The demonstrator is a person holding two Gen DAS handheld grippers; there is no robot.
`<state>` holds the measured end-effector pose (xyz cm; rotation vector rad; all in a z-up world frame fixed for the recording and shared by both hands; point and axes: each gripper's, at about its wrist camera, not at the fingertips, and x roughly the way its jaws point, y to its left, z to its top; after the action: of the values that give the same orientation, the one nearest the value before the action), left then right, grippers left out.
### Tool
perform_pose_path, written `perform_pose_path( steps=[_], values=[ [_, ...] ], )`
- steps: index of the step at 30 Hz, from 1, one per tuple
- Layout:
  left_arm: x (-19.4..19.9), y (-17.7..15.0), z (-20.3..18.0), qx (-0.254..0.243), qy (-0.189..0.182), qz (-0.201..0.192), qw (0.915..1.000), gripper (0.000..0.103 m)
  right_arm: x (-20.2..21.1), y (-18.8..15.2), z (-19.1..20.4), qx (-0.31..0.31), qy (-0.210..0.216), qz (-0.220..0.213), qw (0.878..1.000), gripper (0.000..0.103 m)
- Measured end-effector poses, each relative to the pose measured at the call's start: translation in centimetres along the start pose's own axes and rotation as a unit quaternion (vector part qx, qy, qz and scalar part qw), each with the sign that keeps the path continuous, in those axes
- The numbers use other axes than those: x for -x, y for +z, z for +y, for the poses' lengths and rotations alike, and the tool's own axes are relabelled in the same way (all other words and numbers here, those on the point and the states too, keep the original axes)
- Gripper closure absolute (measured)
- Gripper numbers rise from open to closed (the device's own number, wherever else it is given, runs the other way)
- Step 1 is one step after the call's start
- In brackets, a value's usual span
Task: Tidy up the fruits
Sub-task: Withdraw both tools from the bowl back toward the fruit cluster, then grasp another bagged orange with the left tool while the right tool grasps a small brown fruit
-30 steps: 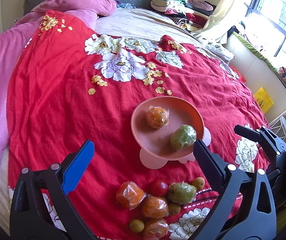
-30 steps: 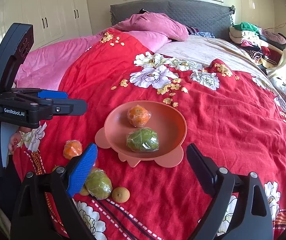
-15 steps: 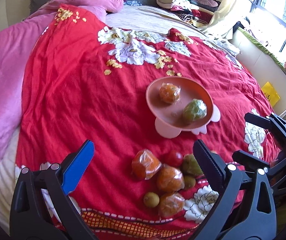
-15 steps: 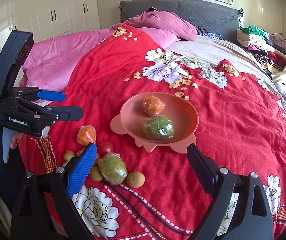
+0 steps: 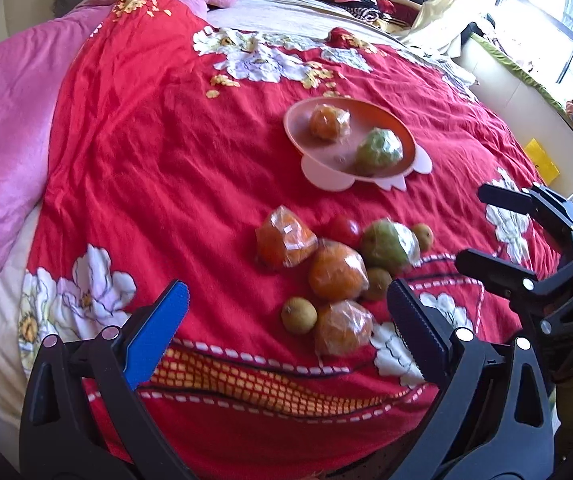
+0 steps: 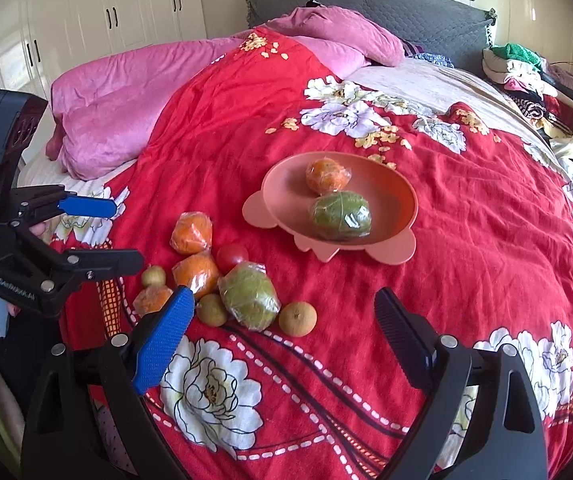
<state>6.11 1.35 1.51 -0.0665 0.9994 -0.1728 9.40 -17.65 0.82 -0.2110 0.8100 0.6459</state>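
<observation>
You're looking at a bed (image 6: 486, 240) under a red flowered blanket (image 5: 146, 160). A pink plate (image 6: 402, 200) rests mid-bed. Nearer the foot edge, a cluster of loose fruit (image 5: 338, 272) lies straight on the blanket. A pink duvet (image 6: 126, 100) is bunched along the far side, toward the headboard.

red cloth cover (image 6: 486, 240), matt and creased. smooth matt plastic plate (image 6: 402, 204). fruits (image 5: 336, 270) in glossy clear film. ribbed blue pad (image 6: 162, 336) on a matt black gripper (image 6: 282, 332).
</observation>
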Motion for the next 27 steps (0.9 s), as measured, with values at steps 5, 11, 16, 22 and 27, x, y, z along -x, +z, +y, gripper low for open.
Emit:
perform_pose_path(
  steps=[5,11,16,22,27],
  values=[
    [-0.2,-1.9,-0.8,-0.008,-0.005,0.014,0.9999,0.01,-0.1,-0.7,0.4,0.0,0.003,0.008,1.0,0.012],
    [-0.6,-3.1,-1.7,-0.016,-0.022,0.028,0.9992,0.019,-0.3,-1.6,0.6,-0.006,0.007,0.019,1.0,0.012],
    [-1.5,-3.4,-2.4,-0.017,-0.042,0.038,0.9982,0.04,-0.6,-2.1,0.2,-0.011,-0.002,0.028,1.0,0.014],
    [-3.0,-3.4,-2.5,-0.01,-0.044,0.048,0.9978,0.055,-1.8,-2.9,-0.7,-0.011,-0.009,0.047,0.999,0.042],
    [-3.6,-3.0,-2.3,-0.01,-0.045,0.048,0.9978,0.063,-3.0,-3.0,-1.3,-0.006,-0.013,0.054,0.998,0.057]
  ],
)
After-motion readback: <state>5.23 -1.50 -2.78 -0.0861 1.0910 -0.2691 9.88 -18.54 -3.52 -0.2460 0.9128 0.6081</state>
